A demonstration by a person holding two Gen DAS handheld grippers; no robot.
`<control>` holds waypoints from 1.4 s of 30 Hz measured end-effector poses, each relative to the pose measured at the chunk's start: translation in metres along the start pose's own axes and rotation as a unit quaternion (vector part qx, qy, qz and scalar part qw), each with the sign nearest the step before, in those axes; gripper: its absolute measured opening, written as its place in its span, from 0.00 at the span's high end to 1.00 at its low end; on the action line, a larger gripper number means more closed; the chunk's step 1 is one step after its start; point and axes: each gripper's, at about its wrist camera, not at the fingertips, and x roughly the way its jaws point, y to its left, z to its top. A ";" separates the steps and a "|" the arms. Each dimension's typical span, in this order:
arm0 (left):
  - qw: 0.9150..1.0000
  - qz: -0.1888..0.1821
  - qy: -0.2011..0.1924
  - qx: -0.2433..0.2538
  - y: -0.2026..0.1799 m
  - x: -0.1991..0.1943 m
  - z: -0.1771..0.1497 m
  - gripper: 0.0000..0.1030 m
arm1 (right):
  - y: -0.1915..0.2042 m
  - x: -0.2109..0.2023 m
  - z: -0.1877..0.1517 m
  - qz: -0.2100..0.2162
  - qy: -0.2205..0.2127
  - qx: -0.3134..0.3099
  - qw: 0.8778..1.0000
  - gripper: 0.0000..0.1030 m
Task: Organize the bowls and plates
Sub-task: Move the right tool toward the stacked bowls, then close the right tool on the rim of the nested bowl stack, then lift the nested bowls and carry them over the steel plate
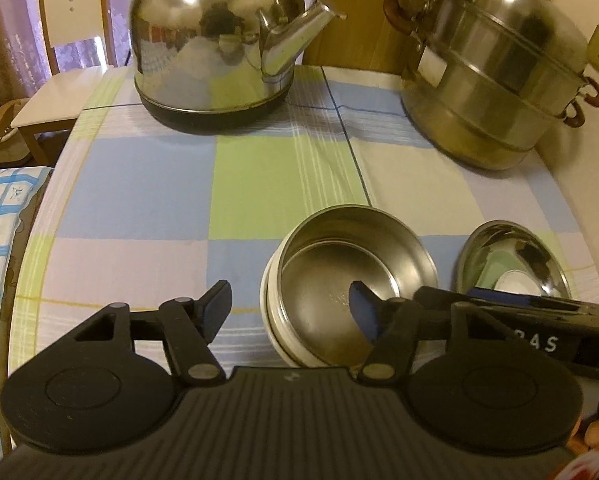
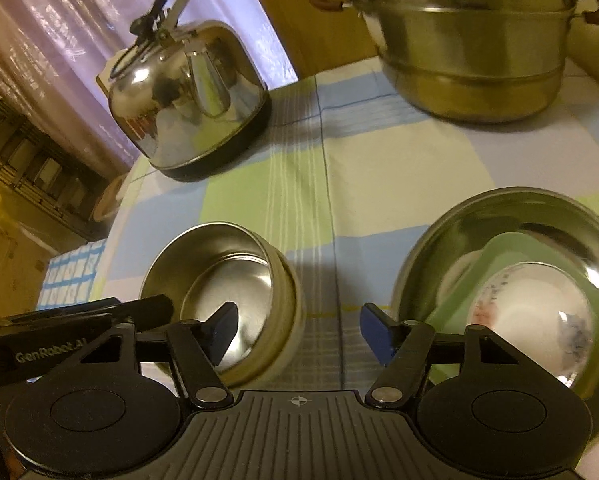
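A steel bowl [image 1: 351, 280] with a white outer wall stands on the checked tablecloth [image 1: 139, 188]. A shallow steel plate [image 1: 511, 260] lies just to its right. My left gripper [image 1: 291, 310] is open. One of its fingers is outside the bowl's left wall and the other hangs over the bowl's inside, with no pad pressing. In the right wrist view the bowl [image 2: 223, 304] is on the left and the plate [image 2: 511, 304] on the right. My right gripper [image 2: 299, 332] is open, spanning the gap between them, with its left finger over the bowl.
A steel kettle [image 1: 215, 40] stands at the back left and a stacked steel steamer pot [image 1: 495, 84] at the back right. A wooden board [image 1: 359, 8] leans behind them. A white chair [image 1: 67, 40] stands past the table's left edge.
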 end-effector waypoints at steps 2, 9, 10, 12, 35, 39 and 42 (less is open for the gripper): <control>1.000 0.003 0.005 0.004 0.000 0.007 0.002 0.50 | 0.003 0.009 0.003 0.000 0.006 -0.003 1.000 0.37; 1.000 0.005 0.021 0.012 0.004 0.021 0.007 0.54 | 0.009 0.030 0.009 -0.008 0.025 -0.008 1.000 0.47; 1.000 0.005 0.024 0.014 0.004 0.023 0.007 0.56 | 0.010 0.033 0.009 -0.009 0.027 -0.008 1.000 0.50; 0.999 0.007 0.034 0.017 0.004 0.028 0.007 0.63 | 0.011 0.038 0.009 -0.009 0.033 -0.007 0.999 0.55; 0.997 -0.015 0.067 0.021 -0.003 0.024 -0.009 0.77 | 0.013 0.033 0.002 -0.040 0.076 -0.022 0.996 0.80; 0.997 -0.025 0.073 0.025 -0.009 0.018 -0.020 0.77 | 0.009 0.023 -0.008 -0.044 0.083 -0.020 0.995 0.80; 0.996 -0.031 0.076 0.027 -0.013 0.012 -0.028 0.77 | 0.006 0.014 -0.018 -0.048 0.086 -0.019 0.995 0.80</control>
